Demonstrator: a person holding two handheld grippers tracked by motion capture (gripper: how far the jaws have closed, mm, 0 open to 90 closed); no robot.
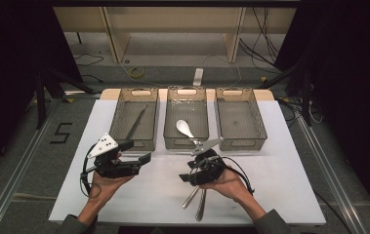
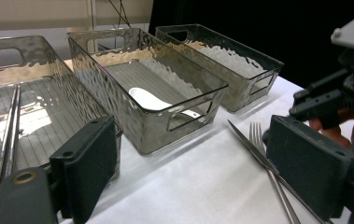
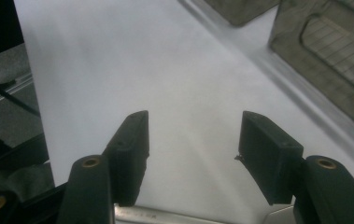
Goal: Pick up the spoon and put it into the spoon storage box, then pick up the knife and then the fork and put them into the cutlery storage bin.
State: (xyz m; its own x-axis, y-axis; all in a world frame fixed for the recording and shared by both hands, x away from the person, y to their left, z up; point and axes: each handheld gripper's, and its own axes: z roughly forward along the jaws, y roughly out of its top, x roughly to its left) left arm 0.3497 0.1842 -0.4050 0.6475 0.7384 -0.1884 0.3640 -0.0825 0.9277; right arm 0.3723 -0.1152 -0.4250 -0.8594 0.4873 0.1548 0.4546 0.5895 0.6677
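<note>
While both tools gape empty, the right tool point(image 1: 188, 176) should descend squarely over the fork point(image 2: 269, 172) and knife point(image 2: 258, 154) on the counter point(image 1: 163, 195), just before the middle bin point(image 1: 186, 141); left tool point(image 1: 136, 152) idle.

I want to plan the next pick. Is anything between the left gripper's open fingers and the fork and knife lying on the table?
Nothing visible lies between the left gripper and the fork and knife, just bare white table.
</note>
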